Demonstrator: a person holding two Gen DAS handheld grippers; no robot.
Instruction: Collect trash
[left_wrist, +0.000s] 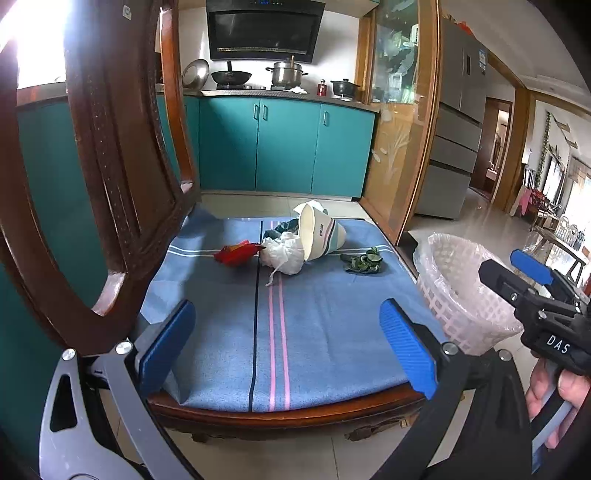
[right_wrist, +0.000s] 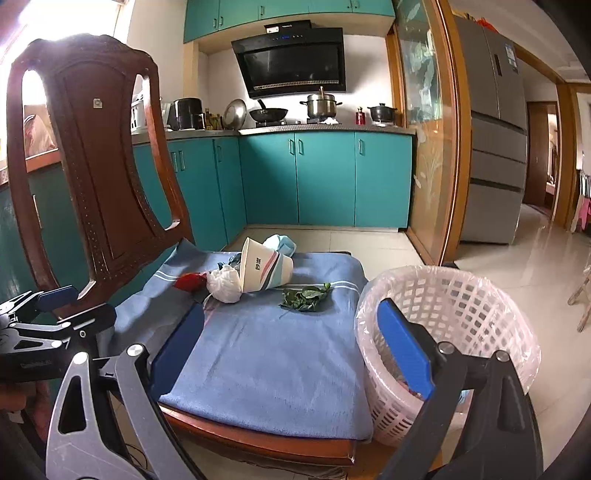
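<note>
1. Left wrist view: the left gripper (left_wrist: 286, 347) has its jaws spread wide and grips nothing. It hangs over the near edge of the blue cloth (left_wrist: 303, 332) that covers the chair (left_wrist: 110, 155) seat.
2. Right wrist view: the right gripper (right_wrist: 291, 350) is likewise spread and empty. One finger sits over the cloth, the other over the rim of the basket (right_wrist: 454, 325).
3. Trash location: all items lie at the far end of the cloth, well apart from both grippers.
   - red wrapper (left_wrist: 236, 253), beside the white wad (left_wrist: 284, 254)
   - tipped paper cup (left_wrist: 321, 234), touching the wad
   - green leaves (left_wrist: 364, 261), lying apart to the right
4. The basket, lined with a clear bag, stands on the floor just beside the seat, on the right.
5. Risks, as judged from this state:
   - The leaves are loose and flat; a pinch may lift only some and scatter the rest.
   - The wad touches the cup; pulling one may drag or roll the other off the seat.
   - A low approach may snag the cloth and shift everything.
   - The grippers work close together; both reaching at once may cause a collision.
6. Hidden or unclear:
   - A dark crumpled item behind the wad cannot be identified.
   - The basket's contents are mostly blocked by the right finger.
   - The cup's interior is not visible.
</note>
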